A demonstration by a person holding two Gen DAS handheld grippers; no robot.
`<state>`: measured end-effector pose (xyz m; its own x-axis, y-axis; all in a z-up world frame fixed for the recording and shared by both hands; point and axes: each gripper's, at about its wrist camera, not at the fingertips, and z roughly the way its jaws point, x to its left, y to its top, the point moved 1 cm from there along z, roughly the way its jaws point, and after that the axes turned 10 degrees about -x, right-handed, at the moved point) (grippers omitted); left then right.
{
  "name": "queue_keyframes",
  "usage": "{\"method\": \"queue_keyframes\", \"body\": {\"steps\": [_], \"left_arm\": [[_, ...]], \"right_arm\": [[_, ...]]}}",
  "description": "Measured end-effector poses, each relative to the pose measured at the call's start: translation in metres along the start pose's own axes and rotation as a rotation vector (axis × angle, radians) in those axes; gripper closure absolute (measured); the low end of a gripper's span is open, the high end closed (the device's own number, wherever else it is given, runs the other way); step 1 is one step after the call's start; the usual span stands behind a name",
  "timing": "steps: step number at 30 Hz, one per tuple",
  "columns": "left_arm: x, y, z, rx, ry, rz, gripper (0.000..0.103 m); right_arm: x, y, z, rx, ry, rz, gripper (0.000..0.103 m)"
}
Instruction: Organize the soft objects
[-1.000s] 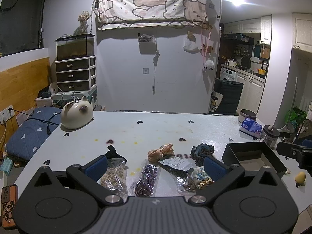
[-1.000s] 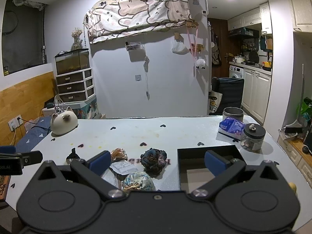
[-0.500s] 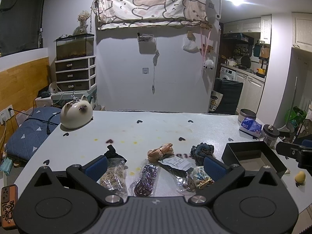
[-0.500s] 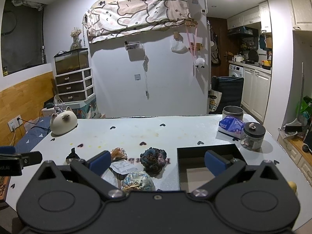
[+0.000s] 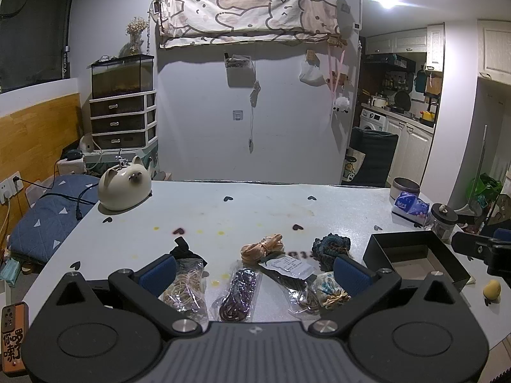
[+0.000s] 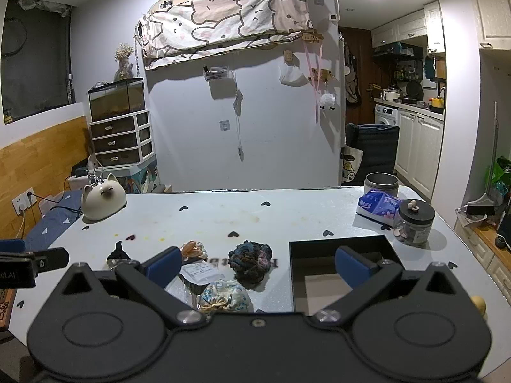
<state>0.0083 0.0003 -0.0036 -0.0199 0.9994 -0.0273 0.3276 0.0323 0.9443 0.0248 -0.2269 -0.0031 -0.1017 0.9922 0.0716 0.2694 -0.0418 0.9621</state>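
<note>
Several soft items lie near the table's front edge. In the left wrist view I see a bag of tan bands [image 5: 184,289], a bag of dark cord [image 5: 238,293], a peach scrunchie [image 5: 262,246], a dark blue knitted bundle [image 5: 330,245] and a pale blue scrunchie [image 5: 329,291]. A black open box [image 5: 415,258] stands to their right. My left gripper [image 5: 254,273] hangs open above the bags, holding nothing. My right gripper [image 6: 255,266] is open too, between the knitted bundle [image 6: 250,260] and the box [image 6: 338,269], with the pale scrunchie [image 6: 223,295] just below it.
A cream cat-shaped pot [image 5: 124,188] sits at the far left of the table [image 5: 255,204]. At the right stand a tissue pack [image 6: 378,206], a lidded glass jar [image 6: 413,221] and a metal tin [image 6: 381,183]. A small yellow object [image 5: 491,289] lies beside the box.
</note>
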Motion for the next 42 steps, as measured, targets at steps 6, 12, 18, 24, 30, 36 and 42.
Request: {"method": "queue_keyframes", "body": {"steps": [6,12,18,24,30,36,42], "left_arm": [[0.0,0.0,0.0,0.0,0.0,0.001,0.0],[0.0,0.0,0.0,0.0,0.0,0.001,0.0],[0.0,0.0,0.0,0.001,0.0,0.001,0.0],[0.0,0.0,0.0,0.001,0.0,0.001,0.0],[0.0,0.0,0.0,0.002,0.0,0.001,0.0],[0.0,0.0,0.0,0.003,-0.001,0.002,0.0],[0.001,-0.009,0.013,0.014,-0.006,0.0,0.0]], "right_arm": [[0.0,0.0,0.0,0.001,0.0,0.001,0.0],[-0.002,-0.002,0.005,0.002,0.002,0.0,0.0],[-0.002,-0.002,0.005,0.001,0.003,-0.003,0.0],[-0.001,-0.001,0.003,0.002,0.002,-0.002,0.0],[-0.001,-0.001,0.004,0.003,0.003,-0.002,0.0],[-0.001,0.001,0.003,0.005,0.003,-0.001,0.0],[-0.002,-0.009,0.01,0.012,0.002,0.0,0.0]]}}
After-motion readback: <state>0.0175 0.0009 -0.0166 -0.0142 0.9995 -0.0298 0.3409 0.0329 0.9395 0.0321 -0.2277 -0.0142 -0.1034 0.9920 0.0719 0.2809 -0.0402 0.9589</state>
